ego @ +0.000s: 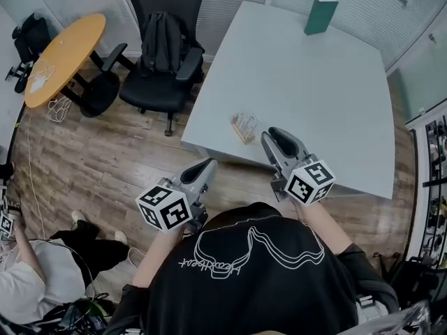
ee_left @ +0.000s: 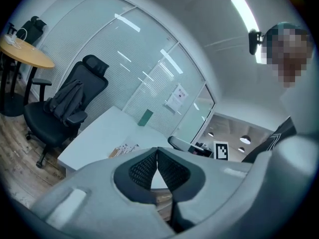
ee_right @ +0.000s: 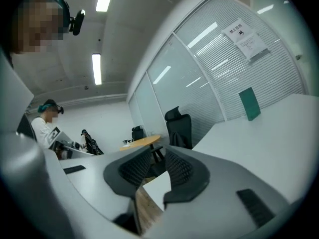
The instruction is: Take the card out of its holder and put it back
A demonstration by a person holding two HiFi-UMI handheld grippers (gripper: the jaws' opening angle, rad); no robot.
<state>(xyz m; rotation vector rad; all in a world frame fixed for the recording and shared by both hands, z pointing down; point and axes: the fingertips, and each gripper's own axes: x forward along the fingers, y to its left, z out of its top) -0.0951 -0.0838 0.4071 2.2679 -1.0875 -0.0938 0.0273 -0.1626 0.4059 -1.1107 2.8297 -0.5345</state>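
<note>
A small clear card holder (ego: pixel 244 126) with cards in it stands near the front left corner of the white table (ego: pixel 307 82); it also shows in the left gripper view (ee_left: pixel 123 150). My right gripper (ego: pixel 273 133) hovers just right of the holder, apart from it. Its jaws stand open (ee_right: pixel 158 157) with nothing between them. My left gripper (ego: pixel 209 164) is off the table's front edge, over the wooden floor. Its jaws meet at the tips (ee_left: pixel 157 151) and hold nothing. The right gripper view does not show the holder.
A green box (ego: pixel 320 15) stands upright at the table's far side. A black office chair (ego: pixel 164 47) with a jacket sits left of the table, and beyond it a round wooden table (ego: pixel 63 54). A seated person (ego: pixel 28 278) is at the lower left.
</note>
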